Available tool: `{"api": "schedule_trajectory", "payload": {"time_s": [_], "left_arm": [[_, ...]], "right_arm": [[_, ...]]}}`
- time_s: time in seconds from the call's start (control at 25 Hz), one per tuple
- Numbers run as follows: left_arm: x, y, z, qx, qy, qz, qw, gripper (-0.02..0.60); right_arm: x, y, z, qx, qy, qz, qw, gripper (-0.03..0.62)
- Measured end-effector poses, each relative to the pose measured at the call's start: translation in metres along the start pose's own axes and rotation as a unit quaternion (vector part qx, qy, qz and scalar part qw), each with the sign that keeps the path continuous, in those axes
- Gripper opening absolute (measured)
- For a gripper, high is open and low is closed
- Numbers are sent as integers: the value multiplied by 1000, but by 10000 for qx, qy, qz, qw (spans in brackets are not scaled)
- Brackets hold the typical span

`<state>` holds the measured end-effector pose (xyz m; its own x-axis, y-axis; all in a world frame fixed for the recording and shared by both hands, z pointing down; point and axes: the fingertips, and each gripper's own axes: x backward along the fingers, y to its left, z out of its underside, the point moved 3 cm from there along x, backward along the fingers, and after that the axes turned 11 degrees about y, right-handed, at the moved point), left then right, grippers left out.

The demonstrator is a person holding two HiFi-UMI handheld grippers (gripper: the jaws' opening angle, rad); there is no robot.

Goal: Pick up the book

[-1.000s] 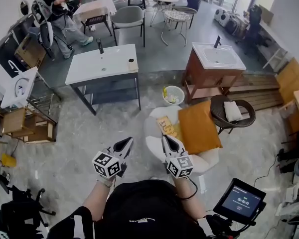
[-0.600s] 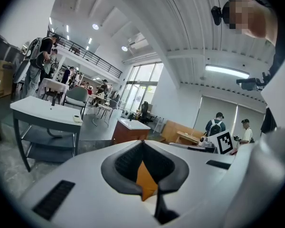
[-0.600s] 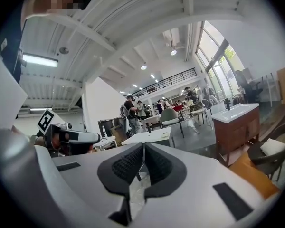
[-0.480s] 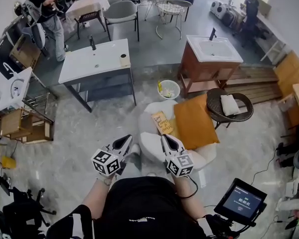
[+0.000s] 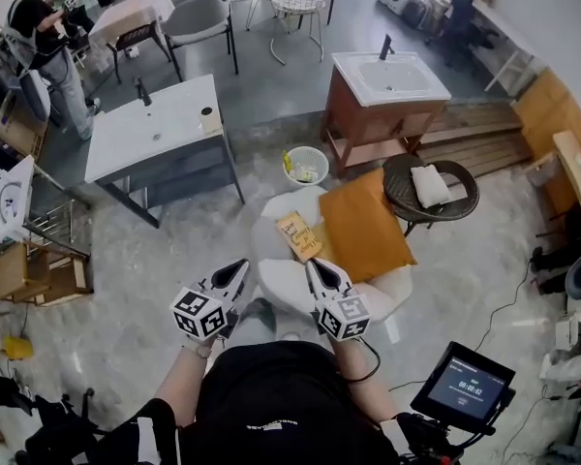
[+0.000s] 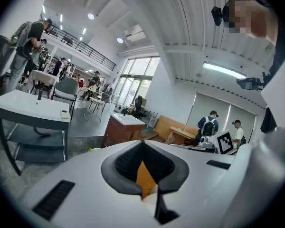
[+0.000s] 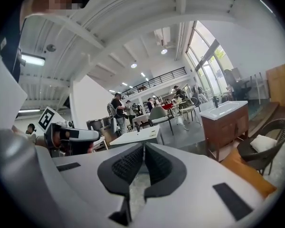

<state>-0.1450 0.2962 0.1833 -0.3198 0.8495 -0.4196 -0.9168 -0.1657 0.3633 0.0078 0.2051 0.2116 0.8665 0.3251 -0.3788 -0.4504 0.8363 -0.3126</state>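
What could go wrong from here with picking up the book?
Both the left gripper and the right gripper are shut and short of the book; unopened, they could shove it. The book lies flat on the white chair beside the orange cushion, so jaws may slide it or pinch cushion.

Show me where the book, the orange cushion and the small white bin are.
book (image 5: 298, 236), head view, middle of its cover.
orange cushion (image 5: 363, 226), head view, centre of its top.
white bin (image 5: 310, 179), head view, its near wall.

Just beyond the right tool (image 5: 317, 265), an orange cushion (image 5: 363, 226) lies on a white seat (image 5: 277, 281); farther off stand a white bin (image 5: 307, 166) and a wooden washstand (image 5: 382, 100).
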Motion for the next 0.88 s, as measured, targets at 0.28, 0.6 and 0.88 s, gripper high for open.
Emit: {"api": "schedule_trajectory", "payload": {"time_s": [0.28, 0.6, 0.88], "left_arm": [[-46, 32, -27, -91, 224, 290, 9993, 14], [-95, 61, -69, -276, 393, 756, 9960, 14], [-126, 87, -96, -417, 583, 1192, 9903, 14]], "right_arm": [[-29, -39, -22, -164, -18, 310, 9994, 28], [-57, -74, -53, -358, -113, 787, 9962, 28], [-78, -93, -71, -582, -216, 1228, 9905, 28]]}}
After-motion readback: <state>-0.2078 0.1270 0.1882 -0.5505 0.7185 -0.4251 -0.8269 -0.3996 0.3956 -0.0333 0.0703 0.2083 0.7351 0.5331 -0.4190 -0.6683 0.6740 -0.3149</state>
